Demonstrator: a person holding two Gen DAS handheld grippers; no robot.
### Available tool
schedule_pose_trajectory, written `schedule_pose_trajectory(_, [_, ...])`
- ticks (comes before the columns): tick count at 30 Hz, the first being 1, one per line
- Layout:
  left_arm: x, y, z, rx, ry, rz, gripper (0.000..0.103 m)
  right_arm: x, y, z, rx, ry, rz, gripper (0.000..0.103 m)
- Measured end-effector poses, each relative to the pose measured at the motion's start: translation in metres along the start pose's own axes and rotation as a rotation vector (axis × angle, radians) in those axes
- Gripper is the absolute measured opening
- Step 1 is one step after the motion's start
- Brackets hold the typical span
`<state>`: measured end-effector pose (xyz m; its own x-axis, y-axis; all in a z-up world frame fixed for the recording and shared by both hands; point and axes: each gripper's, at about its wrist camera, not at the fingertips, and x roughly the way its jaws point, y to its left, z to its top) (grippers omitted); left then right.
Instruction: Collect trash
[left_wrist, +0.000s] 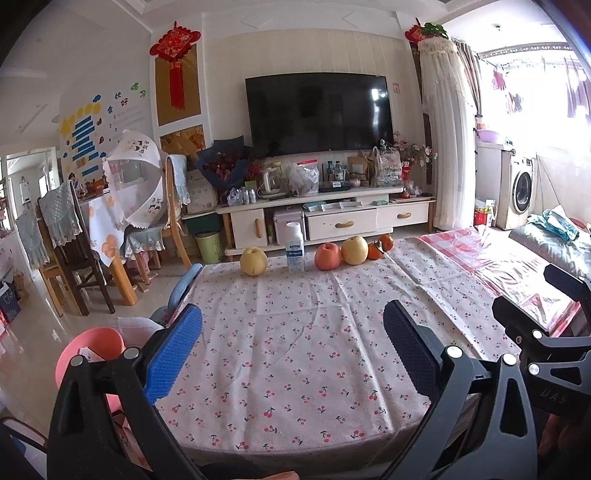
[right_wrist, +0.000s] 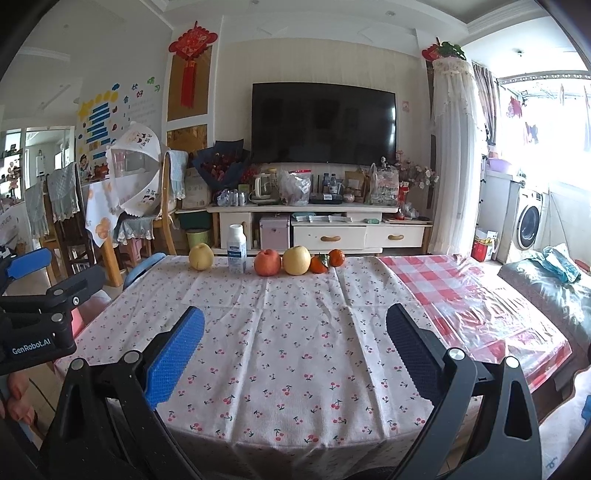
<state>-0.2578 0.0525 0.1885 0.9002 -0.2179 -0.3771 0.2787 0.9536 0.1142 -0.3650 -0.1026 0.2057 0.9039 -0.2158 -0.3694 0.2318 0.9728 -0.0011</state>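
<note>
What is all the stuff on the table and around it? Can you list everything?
Tablecloth: one, white with red cherries, covers the table.
Checked plastic cover: one, red and white, right end of the table.
Pears: two, yellow, in the far-edge row.
Apple: one, red-orange, between bottle and right pear.
Oranges: two, right end of the row.
Bottle: one, white with a blue label, upright beside the left pear.
Bin: one, pink, on the floor left of the table.
TV: one, black, on the wall.
Left gripper: blue and black pads, open, empty.
Right gripper: the same, open, empty.
</note>
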Motion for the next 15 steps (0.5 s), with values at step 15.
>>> schedule_pose_trajectory(15, [0.02,-0.001,-0.001,-0.008,-0.001,0.014,0.099,0.023,0.0,-0.007,-0.008,0.006,0.001,0.098])
